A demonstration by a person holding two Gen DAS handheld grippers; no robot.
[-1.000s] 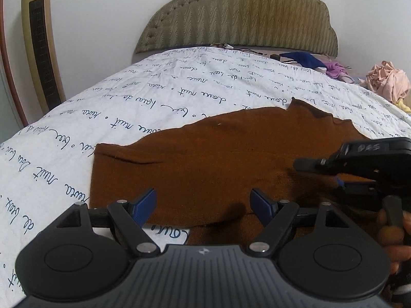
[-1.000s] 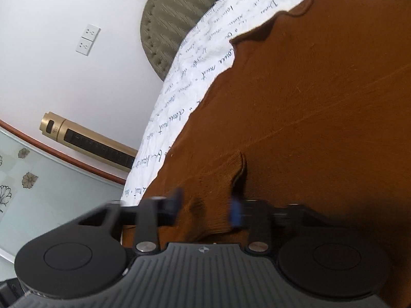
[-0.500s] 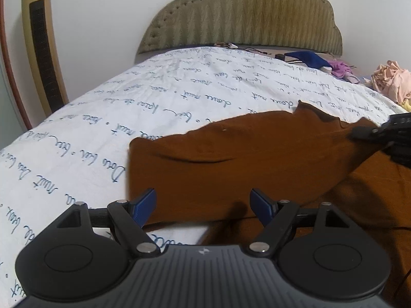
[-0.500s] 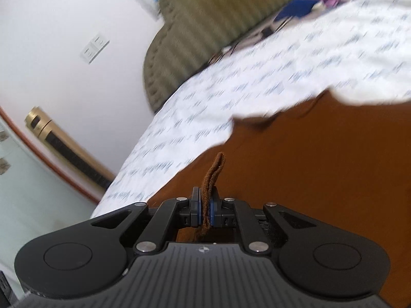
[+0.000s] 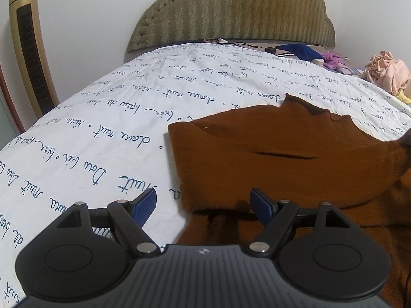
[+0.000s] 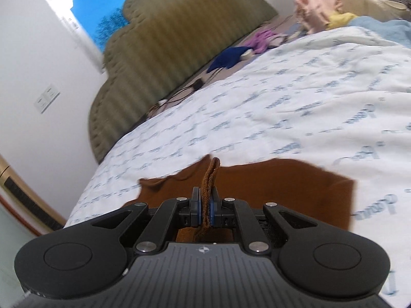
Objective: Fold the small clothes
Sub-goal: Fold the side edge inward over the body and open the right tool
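Observation:
A brown knit garment [image 5: 277,159] lies on the white bedspread [image 5: 102,133] printed with blue script. One flap of it is lifted and drawn over toward the right. My left gripper [image 5: 204,205] hovers open over the garment's near left edge, nothing between its blue pads. In the right wrist view my right gripper [image 6: 204,206] is shut on a fold of the brown garment [image 6: 295,182], and a strip of the cloth stands up between its pads. In the left wrist view only a dark bit at the right border may be the right gripper.
A padded olive headboard [image 5: 231,10] stands at the far end of the bed. Blue [image 5: 300,51], purple [image 5: 334,60] and pink clothes [image 5: 388,71] lie heaped at the far right. A gold tower fan [image 5: 28,46] stands left of the bed. Cables [image 6: 179,95] lie near the headboard.
My right gripper closed on the garment's edge, then carried it up and to the right, out of the left view. The brown flap folded over, baring more bedspread on the left. My left gripper stayed put.

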